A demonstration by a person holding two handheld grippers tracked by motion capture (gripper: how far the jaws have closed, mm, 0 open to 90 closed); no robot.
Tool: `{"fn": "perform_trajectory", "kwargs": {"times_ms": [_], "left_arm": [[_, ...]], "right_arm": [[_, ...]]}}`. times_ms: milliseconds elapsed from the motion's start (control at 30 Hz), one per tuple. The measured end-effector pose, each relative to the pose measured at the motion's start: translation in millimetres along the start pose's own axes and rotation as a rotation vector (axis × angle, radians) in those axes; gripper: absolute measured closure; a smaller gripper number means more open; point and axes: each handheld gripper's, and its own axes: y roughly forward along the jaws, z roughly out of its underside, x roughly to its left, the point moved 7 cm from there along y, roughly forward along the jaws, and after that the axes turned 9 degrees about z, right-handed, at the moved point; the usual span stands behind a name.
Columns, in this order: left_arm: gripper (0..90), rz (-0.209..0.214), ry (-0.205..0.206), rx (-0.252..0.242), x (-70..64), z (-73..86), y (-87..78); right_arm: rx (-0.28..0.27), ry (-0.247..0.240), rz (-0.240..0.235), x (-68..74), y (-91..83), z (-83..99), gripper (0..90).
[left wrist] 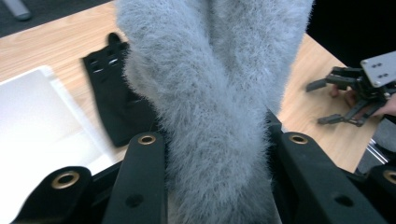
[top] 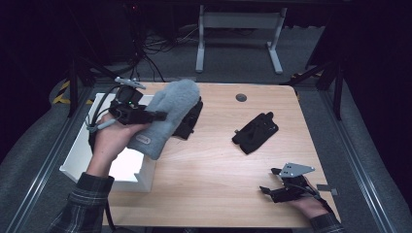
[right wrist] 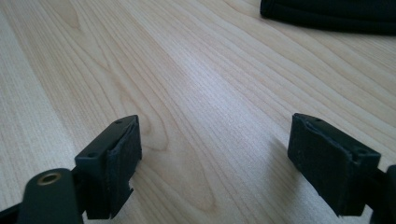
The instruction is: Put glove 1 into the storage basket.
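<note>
My left gripper (top: 155, 115) is shut on a grey fluffy cloth item (top: 167, 114) and holds it above the table's back left, partly over a white box (top: 80, 150). In the left gripper view the grey fluffy item (left wrist: 215, 84) is pinched between both jaws of my left gripper (left wrist: 223, 140). A black fabric piece (top: 190, 121) lies on the table under the fluffy item's far end. A second black fabric piece (top: 255, 132) lies right of centre. My right gripper (top: 268, 180) rests open near the front right corner, and in its own view my right gripper (right wrist: 215, 140) has bare wood between the jaws.
The wooden table (top: 218, 174) has a round cable hole (top: 241, 97) at the back. The open white box (left wrist: 37, 116) stands at the left edge. A black fabric edge (right wrist: 331, 14) lies beyond the right jaws. Dark floor and a desk frame (top: 238, 34) lie behind.
</note>
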Motion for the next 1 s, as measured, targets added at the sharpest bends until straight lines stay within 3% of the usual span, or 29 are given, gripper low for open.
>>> {"fn": "perform_trajectory", "kwargs": {"times_ms": [133,433,767,1000], "left_arm": [[66.5,-0.035,-0.044,-0.023,18.1,10.8,-18.9],[66.5,-0.081,-0.118,-0.048,46.7,35.9,-40.3],[66.5,-0.135,-0.198,-0.018,78.2,70.9,-34.8],[66.4,-0.153,-0.264,0.018,100.1,94.9,-20.1]], "right_arm": [[0.001,0.002,0.002,0.0,0.1,-0.1,18.1],[0.001,0.004,0.004,-0.1,0.3,-0.3,18.1],[0.001,0.003,0.004,-0.1,0.3,-0.2,18.1],[0.001,0.003,0.004,-0.1,0.3,-0.2,18.1]]}}
